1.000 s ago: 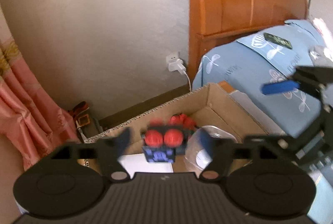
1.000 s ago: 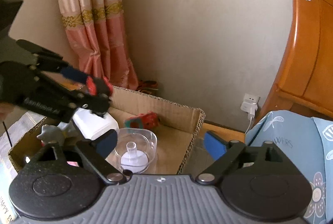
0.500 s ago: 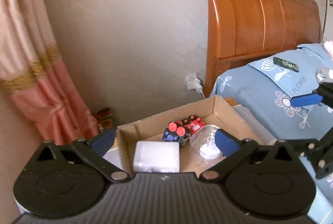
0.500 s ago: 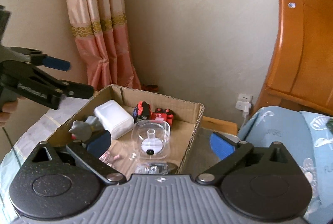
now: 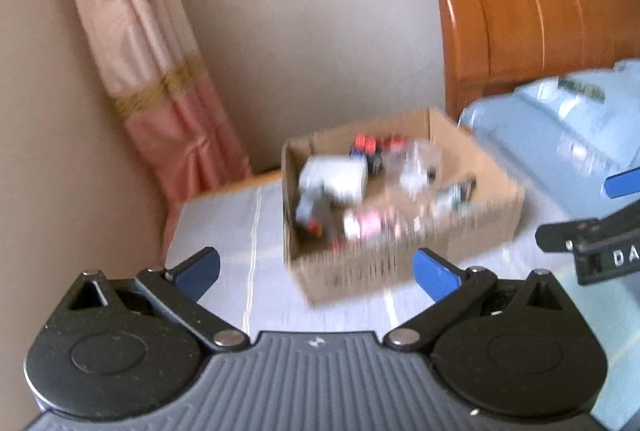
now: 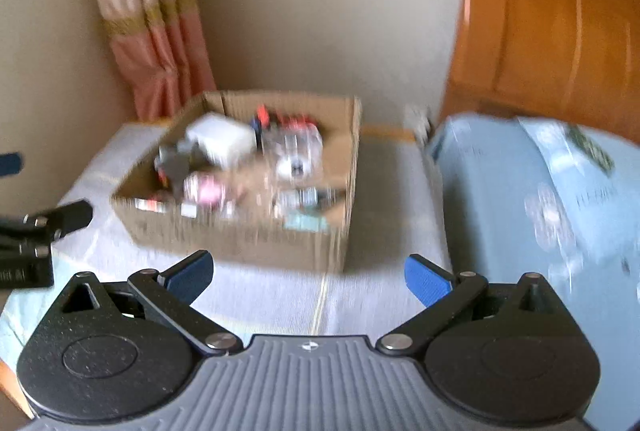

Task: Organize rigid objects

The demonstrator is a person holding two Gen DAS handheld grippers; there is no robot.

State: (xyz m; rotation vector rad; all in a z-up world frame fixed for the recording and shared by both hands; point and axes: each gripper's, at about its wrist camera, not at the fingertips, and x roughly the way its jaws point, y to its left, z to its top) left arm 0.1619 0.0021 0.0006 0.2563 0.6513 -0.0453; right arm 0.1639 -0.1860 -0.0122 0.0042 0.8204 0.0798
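On the cloth-covered desk (image 6: 360, 295), at twelve o'clock from both hand-held grippers, a cardboard box (image 6: 248, 239) of small objects is seen. The left hand-held gripper (image 5: 316, 273) and right hand-held gripper (image 6: 308, 277) are spread wide, nothing pinched. The box's long axis is angled toward one o'clock. Loosely piled contents could be toppled by a careless reach.
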